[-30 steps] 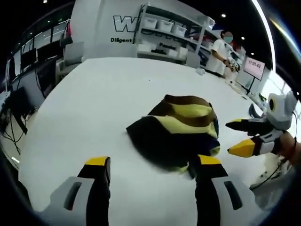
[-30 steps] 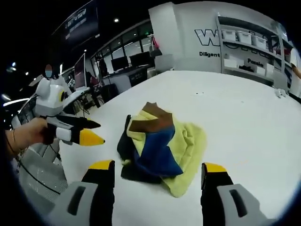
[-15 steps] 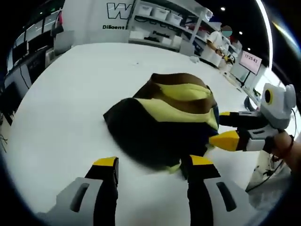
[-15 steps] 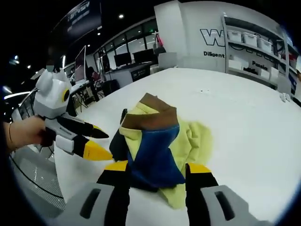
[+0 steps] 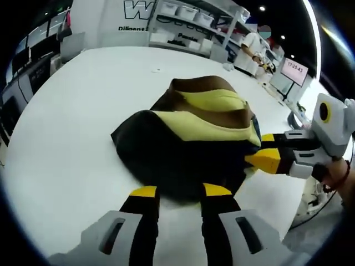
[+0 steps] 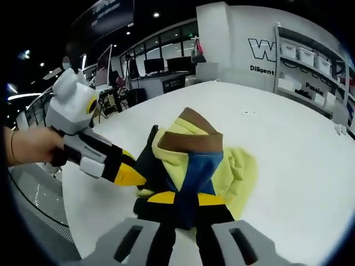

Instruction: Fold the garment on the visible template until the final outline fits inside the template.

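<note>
Two grippers are closed down at opposite edges of the garment [image 5: 191, 141], which lies bunched in a heap on the white table [image 5: 66, 127]. In the left gripper view the left gripper [image 5: 178, 192] is seen with its jaws narrowed but still apart, the black hem lying at their yellow tips; whether cloth is actually pinched cannot be told. In the right gripper view the right gripper [image 6: 178, 198] is seen with its tips drawn almost together over the blue fold, so it is judged to be clenched on the garment [image 6: 191, 160]. Each gripper also appears in the other's view, tips against the heap's side.

Several faults are judged possible. If only the top layer is caught, a pull would lift that layer alone and the bundle beneath would stay crumpled. If the two grips are drawn apart unevenly, the cloth would be twisted rather than spread. The heap sits near the table's edge on the person's side, so a drag that way could take part of it over the edge. No template outline can be made out on the table, so the fit cannot be checked.

No clear long axis is shown: the heap is roughly as wide as deep. The brown band faces the far shelves [image 5: 191, 22], the black hem the left gripper.
</note>
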Tool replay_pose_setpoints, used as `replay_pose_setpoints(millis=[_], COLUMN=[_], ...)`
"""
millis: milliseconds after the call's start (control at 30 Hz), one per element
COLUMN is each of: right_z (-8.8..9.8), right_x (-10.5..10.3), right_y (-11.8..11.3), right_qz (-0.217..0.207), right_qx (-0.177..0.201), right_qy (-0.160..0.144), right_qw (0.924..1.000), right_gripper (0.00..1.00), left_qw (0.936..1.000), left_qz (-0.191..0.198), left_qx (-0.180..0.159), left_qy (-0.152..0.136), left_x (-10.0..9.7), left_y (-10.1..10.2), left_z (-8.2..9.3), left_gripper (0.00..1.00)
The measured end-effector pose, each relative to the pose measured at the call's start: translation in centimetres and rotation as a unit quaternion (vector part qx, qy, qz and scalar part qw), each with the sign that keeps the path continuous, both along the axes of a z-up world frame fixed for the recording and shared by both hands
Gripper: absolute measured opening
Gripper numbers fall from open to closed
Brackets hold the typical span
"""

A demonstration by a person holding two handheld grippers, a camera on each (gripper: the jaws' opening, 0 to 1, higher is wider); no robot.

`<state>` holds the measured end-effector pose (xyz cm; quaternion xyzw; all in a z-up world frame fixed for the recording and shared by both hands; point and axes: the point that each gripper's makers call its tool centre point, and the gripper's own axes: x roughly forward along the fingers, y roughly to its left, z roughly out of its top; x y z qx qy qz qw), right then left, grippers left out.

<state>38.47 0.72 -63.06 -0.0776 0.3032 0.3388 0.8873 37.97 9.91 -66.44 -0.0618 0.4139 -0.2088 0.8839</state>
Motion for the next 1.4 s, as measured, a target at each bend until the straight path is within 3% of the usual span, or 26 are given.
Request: replay_pose_setpoints(millis=[233, 400, 600, 667, 833, 1400], right_z=[0.6, 1.8, 2.8, 3.2, 3.8, 4.1], right_x=[0.4, 1.2, 2.8, 3.5, 5.4, 11.8], right_y=[-0.1, -0.8, -2.1, -2.6, -3.9, -6.9], right_qz=[0.007, -0.006, -0.027, -0.035, -0.047, -0.047], right_qx=[-0.014, -0.020, -0.038, -0.037, -0.054, -0.125], right_qy=[-0.013, -0.034, -0.058, -0.062, -0.069, -0.060], right_qw=[0.9998, 0.9992, 0.9972, 0.9967, 0.9950, 0.9892], right_gripper=[0.00, 0.00, 0.00, 0.00, 0.00, 0.00], left_qw=[0.9999, 1.0000, 0.9998, 0.9995, 0.9992, 0.9978], left_qz=[0.003, 0.002, 0.007, 0.009, 0.001, -0.002], left_qx=[-0.010, 0.001, -0.009, 0.005, 0.000, 0.028], left_qy=[0.003, -0.008, -0.019, -0.031, -0.041, -0.060], left_x=[0.1, 0.2, 0.2, 0.3, 0.6, 3.7], left_y=[-0.8, -0.1, 0.9, 1.8, 3.3, 9.4], left_z=[-0.2, 0.7, 2.2, 2.7, 4.0, 5.8], left_gripper=[0.01, 0.00, 0.00, 0.00, 0.00, 0.00])
